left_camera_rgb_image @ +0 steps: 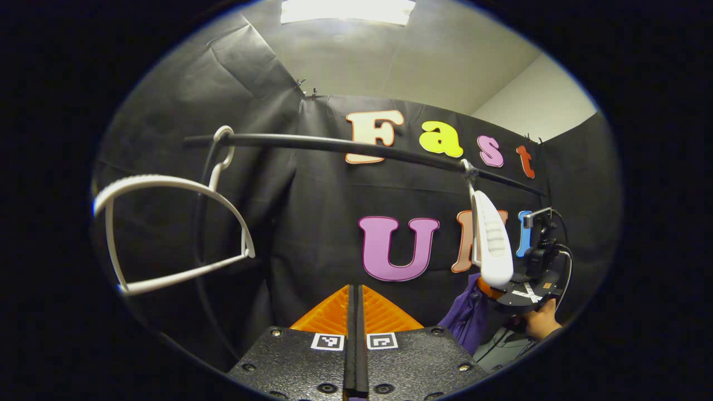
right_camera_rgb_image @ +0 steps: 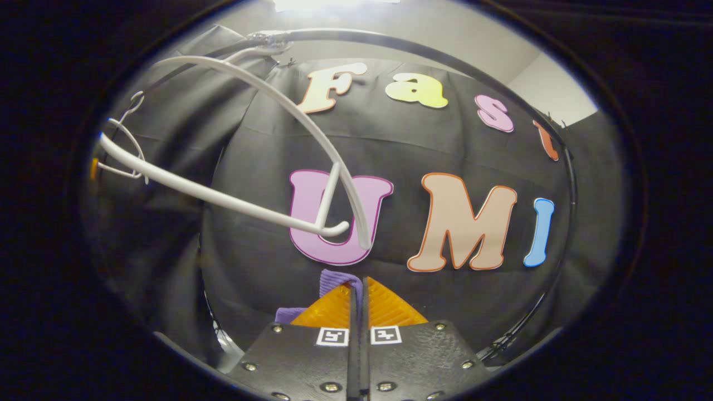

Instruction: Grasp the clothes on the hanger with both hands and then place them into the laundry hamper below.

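Observation:
A purple garment pokes up between the fingers of my right gripper, which is shut on it in the right gripper view. The left gripper view shows that garment hanging at the lower right, with the right gripper and the hand holding it just beside it. A white hanger hangs edge-on right above it. My left gripper is shut, with nothing showing between its fingers, and it stands well left of the garment.
A black rail runs across the booth at the top. A bare white hanger hangs on it at the left. In the right gripper view a bare white hanger arcs close overhead under the rail.

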